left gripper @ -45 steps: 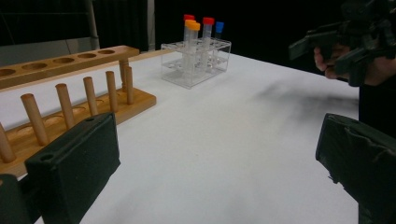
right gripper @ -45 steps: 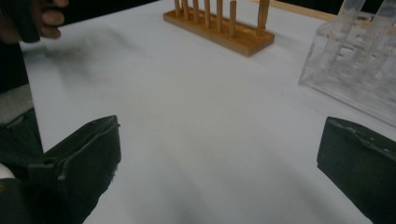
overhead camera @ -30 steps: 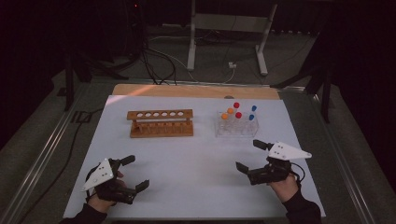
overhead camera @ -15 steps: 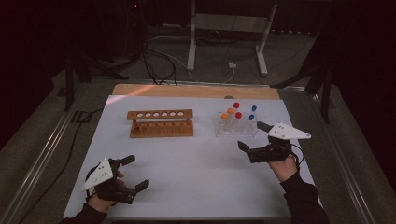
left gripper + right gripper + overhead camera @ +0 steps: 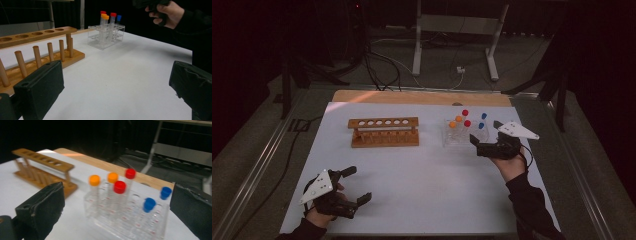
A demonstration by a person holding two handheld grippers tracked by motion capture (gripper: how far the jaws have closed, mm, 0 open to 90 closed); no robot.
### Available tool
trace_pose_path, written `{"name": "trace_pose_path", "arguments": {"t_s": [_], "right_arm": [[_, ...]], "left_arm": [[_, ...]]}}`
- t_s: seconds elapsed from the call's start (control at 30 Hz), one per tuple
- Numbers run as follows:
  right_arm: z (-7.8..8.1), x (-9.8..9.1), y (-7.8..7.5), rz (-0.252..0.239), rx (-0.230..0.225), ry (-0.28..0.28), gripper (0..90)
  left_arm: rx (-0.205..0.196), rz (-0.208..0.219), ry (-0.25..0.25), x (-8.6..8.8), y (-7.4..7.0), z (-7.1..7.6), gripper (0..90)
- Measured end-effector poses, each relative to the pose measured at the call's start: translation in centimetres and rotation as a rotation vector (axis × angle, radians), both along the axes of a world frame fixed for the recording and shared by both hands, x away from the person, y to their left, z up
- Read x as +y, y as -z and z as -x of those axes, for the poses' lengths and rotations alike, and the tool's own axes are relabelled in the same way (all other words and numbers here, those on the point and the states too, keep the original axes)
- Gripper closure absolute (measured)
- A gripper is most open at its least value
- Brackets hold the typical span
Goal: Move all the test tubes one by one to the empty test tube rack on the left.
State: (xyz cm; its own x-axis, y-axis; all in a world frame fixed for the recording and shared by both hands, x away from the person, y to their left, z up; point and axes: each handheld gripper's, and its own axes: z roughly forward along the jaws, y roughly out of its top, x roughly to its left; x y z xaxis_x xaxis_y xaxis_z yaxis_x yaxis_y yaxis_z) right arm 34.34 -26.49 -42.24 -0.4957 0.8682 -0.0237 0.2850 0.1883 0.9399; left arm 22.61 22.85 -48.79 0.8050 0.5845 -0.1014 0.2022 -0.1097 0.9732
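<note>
A clear plastic rack (image 5: 452, 137) at the table's back right holds several capped tubes: two orange (image 5: 94, 180), two red (image 5: 120, 186), two blue (image 5: 149, 204). An empty wooden tube rack (image 5: 384, 131) stands to its left. My right gripper (image 5: 485, 132) is open just right of the clear rack (image 5: 125, 220), facing it. Its jaws have just been closing slightly, and the blue-capped tubes stand just ahead of them, ungripped. My left gripper (image 5: 358, 185) is open near the front left edge, holding nothing. In the left gripper view its jaws (image 5: 115, 90) face the wooden rack (image 5: 37, 57) and the clear rack (image 5: 106, 35).
The white table top (image 5: 427, 175) is bordered by a wooden strip (image 5: 422, 97) at the back. Cables and a metal stand (image 5: 452, 45) lie on the dark floor beyond. The person's right hand (image 5: 167, 13) shows in the left gripper view.
My right gripper has moved away from the front edge toward the clear rack and now sits beside it. The left gripper has stayed where it was.
</note>
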Motion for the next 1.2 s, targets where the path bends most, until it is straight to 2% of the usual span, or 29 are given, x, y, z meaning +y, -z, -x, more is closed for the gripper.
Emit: {"name": "trace_pose_path", "arguments": {"t_s": [0.17, 0.23, 0.37, 0.43, 0.47, 0.53, 0.67, 0.77, 0.83, 1.2], "right_arm": [[-1.0, -0.3, 0.9, -0.002, 0.016, 0.039, 7.4], [-1.6, -0.5, 1.6, 0.006, 0.025, 0.063, 15.2], [-2.1, -0.6, 2.4, 0.010, 0.050, 0.091, 22.1], [-2.2, -0.6, 2.6, 0.009, 0.058, 0.097, 25.1], [-2.4, -0.8, 3.0, 0.001, 0.074, 0.099, 31.6], [-2.6, -0.8, 3.4, 0.007, 0.090, 0.097, 37.8], [-2.9, -0.8, 3.8, 0.019, 0.113, 0.111, 43.4], [-3.4, -0.8, 4.4, 0.038, 0.141, 0.134, 51.4], [-3.5, -0.8, 4.7, 0.032, 0.146, 0.133, 56.0], [-4.6, -0.5, 5.5, 0.022, 0.186, 0.144, 70.5]], "left_arm": [[-0.001, -0.003, 0.001, 0.0, 0.0, 0.0, 0.6], [-0.001, -0.002, 0.002, 0.0, 0.0, 0.0, 0.6], [-0.002, -0.003, 0.001, 0.0, 0.0, 0.0, 0.6], [-0.001, -0.003, 0.001, 0.0, 0.0, 0.0, 0.6], [-0.001, -0.003, 0.001, 0.0, 0.0, 0.0, 0.6], [0.000, -0.002, 0.000, 0.0, 0.0, 0.0, 0.6], [-0.002, -0.005, 0.002, 0.0, 0.0, 0.0, 0.6], [-0.003, -0.006, 0.003, 0.0, 0.0, 0.0, 0.6], [-0.001, -0.006, 0.003, 0.0, 0.0, 0.0, 0.6], [-0.003, -0.001, 0.001, 0.1, 0.0, 0.0, 0.6]]}}
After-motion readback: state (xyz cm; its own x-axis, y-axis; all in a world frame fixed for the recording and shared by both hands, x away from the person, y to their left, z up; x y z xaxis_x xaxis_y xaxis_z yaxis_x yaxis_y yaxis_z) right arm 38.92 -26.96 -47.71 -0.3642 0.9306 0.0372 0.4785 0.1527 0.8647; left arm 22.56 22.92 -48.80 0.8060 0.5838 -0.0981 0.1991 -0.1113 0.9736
